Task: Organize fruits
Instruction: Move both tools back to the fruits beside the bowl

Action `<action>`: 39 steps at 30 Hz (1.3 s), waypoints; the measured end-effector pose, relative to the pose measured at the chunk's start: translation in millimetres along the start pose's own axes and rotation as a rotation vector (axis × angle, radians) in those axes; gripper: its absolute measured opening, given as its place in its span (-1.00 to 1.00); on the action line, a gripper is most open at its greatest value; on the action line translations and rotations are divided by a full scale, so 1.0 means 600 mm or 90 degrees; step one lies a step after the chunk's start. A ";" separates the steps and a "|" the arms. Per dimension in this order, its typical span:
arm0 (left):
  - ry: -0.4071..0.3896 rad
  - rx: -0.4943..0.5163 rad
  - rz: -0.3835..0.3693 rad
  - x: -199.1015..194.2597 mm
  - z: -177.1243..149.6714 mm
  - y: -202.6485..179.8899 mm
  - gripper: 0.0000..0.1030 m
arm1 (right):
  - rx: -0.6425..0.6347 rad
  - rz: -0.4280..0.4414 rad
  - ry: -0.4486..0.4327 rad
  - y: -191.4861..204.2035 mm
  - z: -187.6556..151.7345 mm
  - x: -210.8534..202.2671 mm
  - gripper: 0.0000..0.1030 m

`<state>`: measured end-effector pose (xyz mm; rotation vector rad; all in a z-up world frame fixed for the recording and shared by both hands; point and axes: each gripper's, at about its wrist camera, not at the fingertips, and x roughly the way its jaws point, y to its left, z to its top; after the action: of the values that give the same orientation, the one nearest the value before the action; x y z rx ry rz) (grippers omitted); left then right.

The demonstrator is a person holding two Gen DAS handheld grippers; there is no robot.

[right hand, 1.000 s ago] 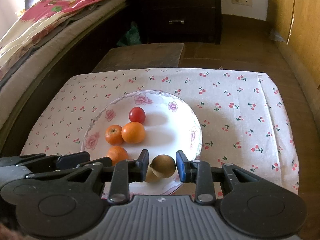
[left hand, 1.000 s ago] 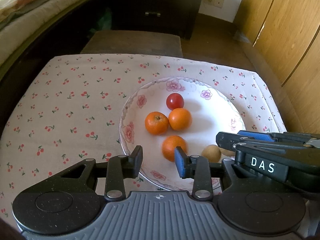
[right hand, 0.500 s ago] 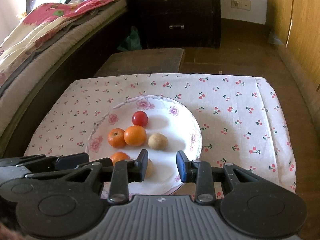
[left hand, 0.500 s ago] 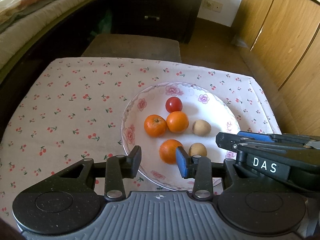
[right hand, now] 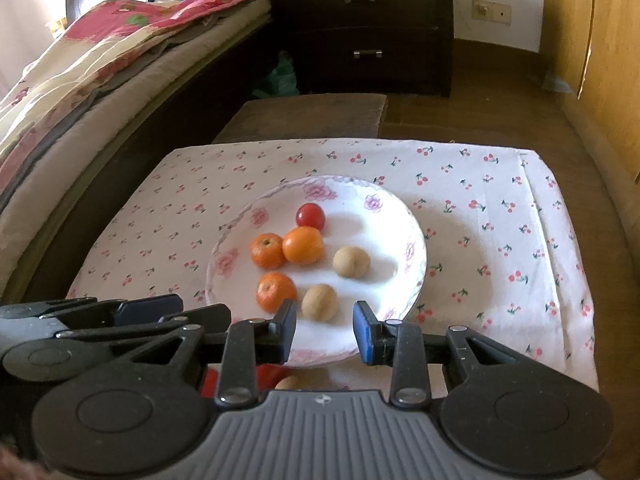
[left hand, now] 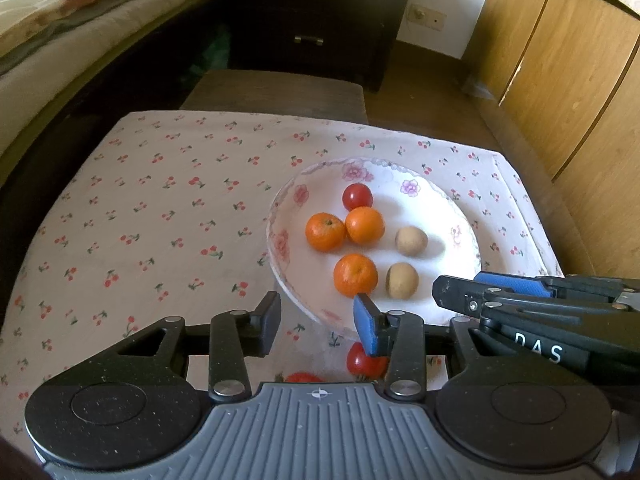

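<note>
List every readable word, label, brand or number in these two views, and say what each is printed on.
"DAS": white letters on the black body of the right gripper, seen in the left wrist view.
A small compass-like mark, no letters, sits on the grey housing of each gripper, the left gripper included.
The plate and the tablecloth carry only flower and cherry patterns, no text.

One white floral-rimmed plate (right hand: 408, 236). On it: three round orange tangerines (right hand: 303, 245), two brown oval kiwis (right hand: 351, 262), one small red tomato (right hand: 310, 216). Off plate, near desk edge: one more red tomato (left hand: 362, 362); other items unclear.
</note>
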<state>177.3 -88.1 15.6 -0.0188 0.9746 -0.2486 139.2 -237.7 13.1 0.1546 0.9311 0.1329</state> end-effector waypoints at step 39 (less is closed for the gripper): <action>0.076 -0.053 0.021 0.043 -0.059 0.005 -0.05 | 0.004 0.000 0.067 -0.004 -0.055 0.005 -0.24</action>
<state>162.5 -87.6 -25.9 -0.0645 1.1032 -0.1805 114.5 -237.2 -9.5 0.1549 1.0361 0.1390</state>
